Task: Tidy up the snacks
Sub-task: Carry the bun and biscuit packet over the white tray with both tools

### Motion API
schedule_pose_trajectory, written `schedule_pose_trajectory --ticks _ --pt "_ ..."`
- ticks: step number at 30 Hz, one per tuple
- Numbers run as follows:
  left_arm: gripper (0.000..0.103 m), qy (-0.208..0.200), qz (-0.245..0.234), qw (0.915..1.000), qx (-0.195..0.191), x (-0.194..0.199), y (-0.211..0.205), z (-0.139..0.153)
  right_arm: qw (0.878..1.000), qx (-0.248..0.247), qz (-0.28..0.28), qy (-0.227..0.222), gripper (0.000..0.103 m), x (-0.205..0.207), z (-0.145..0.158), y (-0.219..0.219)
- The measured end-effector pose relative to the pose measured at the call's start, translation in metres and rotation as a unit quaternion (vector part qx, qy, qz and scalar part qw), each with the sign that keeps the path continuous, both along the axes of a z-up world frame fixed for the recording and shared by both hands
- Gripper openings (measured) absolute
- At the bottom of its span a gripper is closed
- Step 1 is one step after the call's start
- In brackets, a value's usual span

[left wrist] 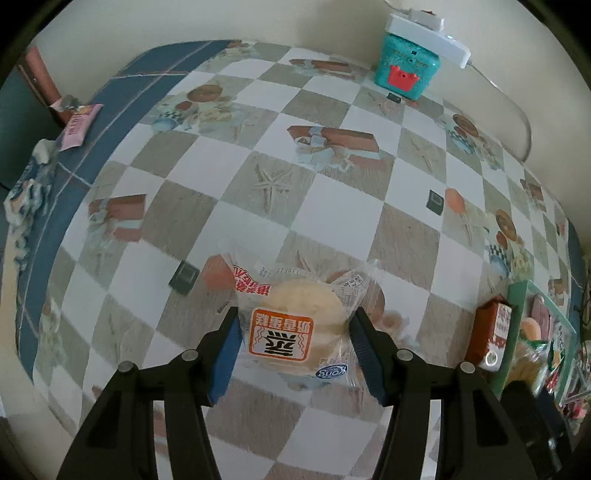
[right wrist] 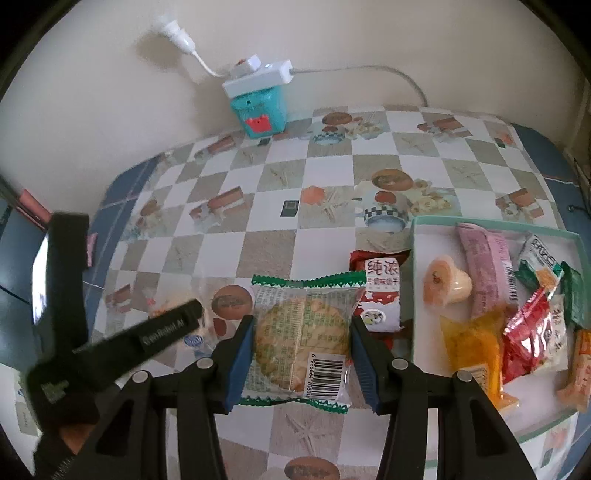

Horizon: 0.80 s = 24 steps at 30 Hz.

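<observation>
- Checked oilcloth with seaside prints covers the surface (left wrist: 332, 206), which runs back to a pale wall where a teal tin (left wrist: 406, 70) sits under a white power strip (left wrist: 428, 33).
- Left wrist view: the left tool (left wrist: 293, 332) has its two blue-padded fingers either side of a clear-wrapped steamed cake (left wrist: 299, 328), pads touching the wrapper's edges; whether it is squeezing or only bracketing I cannot tell. The packet looks to lie on the surface, orange label towards the camera. The tray's green rim (left wrist: 517, 325) shows far to the right, so this cake would have to travel rightward.
- Right wrist view: the right tool (right wrist: 301, 343) straddles a green-edged cracker packet (right wrist: 301, 336), pads against its two long sides, the packet's long axis running away from the camera along the fingers. Firm grip or light contact, I cannot tell.
- The tray (right wrist: 415, 258) lies just to the right of this packet, already holding a jumble of snacks; a red milk-biscuit packet (right wrist: 380, 295) sits between packet and tray.
- By my reckoning the right hand is far the nearer, and needs a short lift over the near rim.
</observation>
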<state>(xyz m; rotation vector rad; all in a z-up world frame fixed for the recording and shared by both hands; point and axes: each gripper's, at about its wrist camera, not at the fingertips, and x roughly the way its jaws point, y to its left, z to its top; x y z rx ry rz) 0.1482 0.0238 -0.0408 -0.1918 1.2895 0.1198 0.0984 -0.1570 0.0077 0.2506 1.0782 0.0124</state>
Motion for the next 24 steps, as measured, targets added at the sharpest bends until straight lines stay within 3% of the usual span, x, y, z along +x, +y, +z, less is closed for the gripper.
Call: schedule_pose_trajectory --ticks 13,24 --pt "0.060 -0.049 0.002 0.9986 0.023 -0.024 -0.023 0.040 0.998 0.016 -0.047 -0.040 0.053 -0.016 0.033 -0.062" --pt "0.060 -0.089 -0.049 0.9946 0.024 -0.035 -0.078 0.071 0.992 0.019 -0.112 -0.053 0.053 -0.031 0.037 -0.133"
